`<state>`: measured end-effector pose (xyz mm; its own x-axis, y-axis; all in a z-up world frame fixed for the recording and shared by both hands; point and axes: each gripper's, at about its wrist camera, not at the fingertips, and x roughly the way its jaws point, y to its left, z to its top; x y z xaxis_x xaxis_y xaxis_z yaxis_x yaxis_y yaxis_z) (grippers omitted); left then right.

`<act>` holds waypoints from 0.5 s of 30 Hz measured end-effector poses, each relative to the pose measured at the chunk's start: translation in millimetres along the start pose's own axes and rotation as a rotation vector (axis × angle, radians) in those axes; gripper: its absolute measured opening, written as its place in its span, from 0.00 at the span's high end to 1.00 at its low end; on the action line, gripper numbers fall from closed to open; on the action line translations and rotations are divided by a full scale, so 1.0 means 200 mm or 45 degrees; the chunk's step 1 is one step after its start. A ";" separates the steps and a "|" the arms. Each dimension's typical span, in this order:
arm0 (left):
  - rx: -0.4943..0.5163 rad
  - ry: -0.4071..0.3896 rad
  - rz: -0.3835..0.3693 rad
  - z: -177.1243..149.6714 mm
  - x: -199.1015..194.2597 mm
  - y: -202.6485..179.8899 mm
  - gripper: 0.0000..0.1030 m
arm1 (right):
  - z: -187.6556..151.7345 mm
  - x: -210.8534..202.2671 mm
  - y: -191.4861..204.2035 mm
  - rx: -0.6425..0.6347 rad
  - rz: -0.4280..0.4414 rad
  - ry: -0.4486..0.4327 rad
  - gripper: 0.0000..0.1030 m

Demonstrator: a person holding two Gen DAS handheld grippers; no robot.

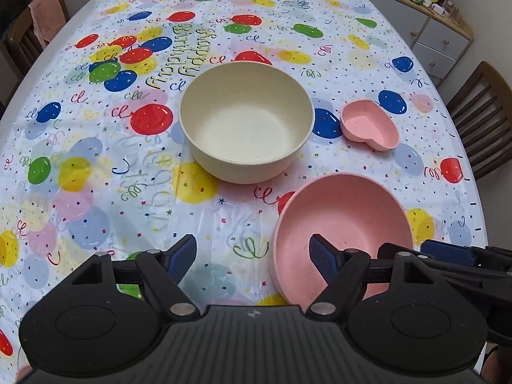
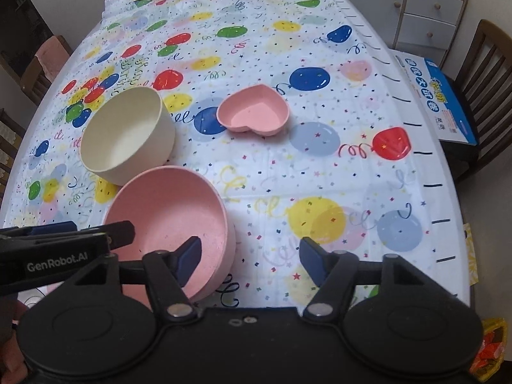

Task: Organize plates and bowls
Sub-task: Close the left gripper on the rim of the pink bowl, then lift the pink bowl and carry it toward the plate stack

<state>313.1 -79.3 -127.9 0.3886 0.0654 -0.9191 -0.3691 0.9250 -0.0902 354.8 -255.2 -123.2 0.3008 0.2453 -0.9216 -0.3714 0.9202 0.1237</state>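
Round matte speckled pink bowl nearest, cream bowl just behind it, small pink heart dish off to the right, all on glossy balloon-print tablecloth. Left gripper and right gripper both spread wide, holding nothing.

a table under a balloon-print cloth, wooden chairs around it, a grey drawer cabinet by the wall.

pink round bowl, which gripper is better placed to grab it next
Probably either; slight edge to the right gripper. Its open jaws straddle the pink round bowl's near rim, while the left gripper has only one finger over it.
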 end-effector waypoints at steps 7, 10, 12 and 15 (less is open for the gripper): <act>-0.005 -0.013 -0.039 0.00 0.00 -0.04 0.55 | 0.01 0.02 0.01 0.008 0.033 -0.010 0.66; -0.002 0.005 -0.058 -0.01 0.02 -0.06 0.70 | 0.02 0.01 0.01 0.010 0.045 -0.015 0.76; -0.002 0.002 -0.056 -0.02 0.02 -0.06 0.76 | 0.02 0.01 0.01 0.013 0.055 -0.012 0.82; 0.003 0.003 -0.059 -0.02 0.01 -0.07 0.83 | 0.02 0.02 0.02 0.011 0.060 -0.008 0.90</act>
<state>315.6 -92.9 -130.4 0.4031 0.0214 -0.9149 -0.3490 0.9277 -0.1321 357.4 -249.3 -124.0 0.2889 0.2902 -0.9123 -0.3778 0.9102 0.1699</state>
